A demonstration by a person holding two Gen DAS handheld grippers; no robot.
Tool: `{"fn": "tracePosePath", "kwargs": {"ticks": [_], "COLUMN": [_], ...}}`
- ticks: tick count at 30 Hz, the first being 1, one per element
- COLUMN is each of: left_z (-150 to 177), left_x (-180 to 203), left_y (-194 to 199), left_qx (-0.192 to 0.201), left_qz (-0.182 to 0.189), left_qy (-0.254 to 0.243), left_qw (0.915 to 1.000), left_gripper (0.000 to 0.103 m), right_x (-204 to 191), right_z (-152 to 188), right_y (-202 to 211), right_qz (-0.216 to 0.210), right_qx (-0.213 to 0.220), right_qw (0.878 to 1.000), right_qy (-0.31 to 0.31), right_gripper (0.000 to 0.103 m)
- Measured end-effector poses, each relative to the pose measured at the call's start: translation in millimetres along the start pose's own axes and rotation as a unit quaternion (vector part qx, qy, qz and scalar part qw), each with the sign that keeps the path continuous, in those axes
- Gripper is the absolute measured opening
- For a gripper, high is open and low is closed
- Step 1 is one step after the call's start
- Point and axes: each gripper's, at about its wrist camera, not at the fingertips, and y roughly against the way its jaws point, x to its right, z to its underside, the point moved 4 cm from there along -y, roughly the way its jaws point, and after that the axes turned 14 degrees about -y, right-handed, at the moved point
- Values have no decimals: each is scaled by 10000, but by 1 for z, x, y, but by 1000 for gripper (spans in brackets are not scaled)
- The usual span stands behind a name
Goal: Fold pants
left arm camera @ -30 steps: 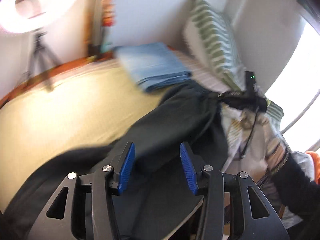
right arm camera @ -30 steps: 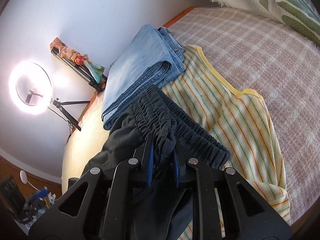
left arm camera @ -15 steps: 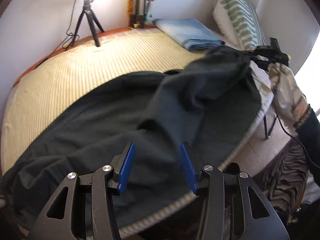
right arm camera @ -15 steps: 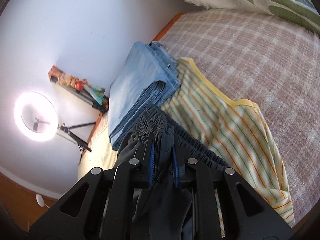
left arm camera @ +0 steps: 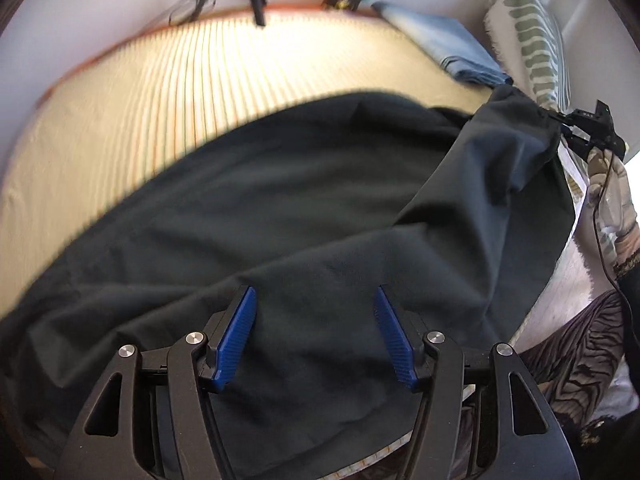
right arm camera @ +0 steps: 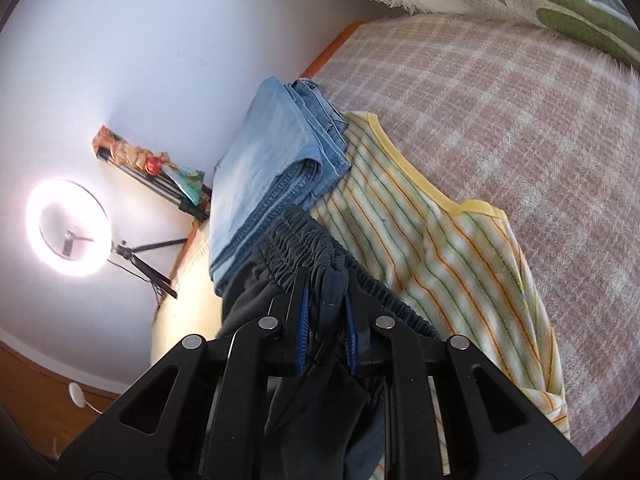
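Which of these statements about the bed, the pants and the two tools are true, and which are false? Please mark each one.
1. The right tool is shut on the waistband of the dark pants. True.
2. The left tool grips a pant leg. False: its jaws stand open above the cloth, having just opened wider.
3. Folded jeans lie beside the waistband. True.
4. The ring light is off. False: it glows brightly.

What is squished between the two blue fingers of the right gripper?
The gathered elastic waistband of the dark pants is pinched between the right gripper pads, as the right wrist view shows.
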Motion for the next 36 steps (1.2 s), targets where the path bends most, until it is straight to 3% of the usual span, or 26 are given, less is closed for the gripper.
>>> {"fn": "tracePosePath", "kwargs": {"ticks": [2, 3, 4, 5, 7, 10, 15, 16, 19, 21, 22, 24, 27, 29, 33, 34, 35, 36], "left_z": [2, 3, 3, 5, 10, 23, 23, 17, -3, -17, -26, -37, -39, -35, -26, -24, -22, -20], "left_x": [2, 4, 8, 12, 15, 17, 17, 15, 14, 18, 23, 32, 40, 41, 51, 52, 52, 52], "left_y": [-3, -2, 0, 2, 10, 24, 40, 42, 45, 39, 31, 16, -8, -21, -22, -20, -18, -17], "left_qx": [82, 115, 128, 135, 184, 283, 300, 383, 667, 740, 662, 534, 196, -40, 12, 38, 35, 14], "left_qz": [-25, -99, -113, -129, -312, -171, -250, -224, -58, 175, 292, 266, 322, 305, 215, 197, 196, 172], "left_qy": [-50, -140, -239, -323, -462, -385, -504, -433, -279, -243, -274, -430, -546, -538, -885, -924, -949, -968], "left_qw": [10000, 9998, 9996, 9993, 9983, 9987, 9980, 9981, 9974, 9968, 9970, 9973, 9978, 9981, 9958, 9955, 9953, 9952], "left_gripper": [57, 50, 17, 0, 0, 0, 3, 10, 43, 48, 56, 61, 61, 61, 60, 43, 18, 9], "right_x": [-3, -5, -6, -6, -3, 5, 11, 11, 6, 4, 4, 3, 3, 2, 6, 9, 11, 13], "right_z": [1, 2, 3, 3, 1, -6, -10, -10, -7, -6, -5, -5, -6, -8, -6, -4, -3, -2], "right_y": [0, 0, 0, 1, 5, 14, 18, 18, 16, 14, 14, 14, 20, 34, 56, 55, 54, 51], "right_qz": [36, 76, 118, 136, 24, -203, -126, -109, 1, 13, 25, 53, -8, -270, -228, -92, 25, 99], "right_qx": [21, 36, 48, 55, 47, 60, 133, 138, 148, 135, 124, 106, 94, 90, 186, 167, 155, 146], "right_qw": [10000, 9999, 9998, 9997, 9999, 9995, 9995, 9995, 9998, 9999, 9999, 9999, 10000, 9996, 9996, 9997, 9997, 9996], "right_qy": [66, 125, 180, 206, 88, -214, -263, -255, -119, -56, -28, 40, 3, -80, 54, 131, 191, 213], "right_gripper": [16, 16, 16, 16, 16, 16, 16, 16, 16, 16, 16, 16, 16, 16, 16, 16, 16, 16]}}
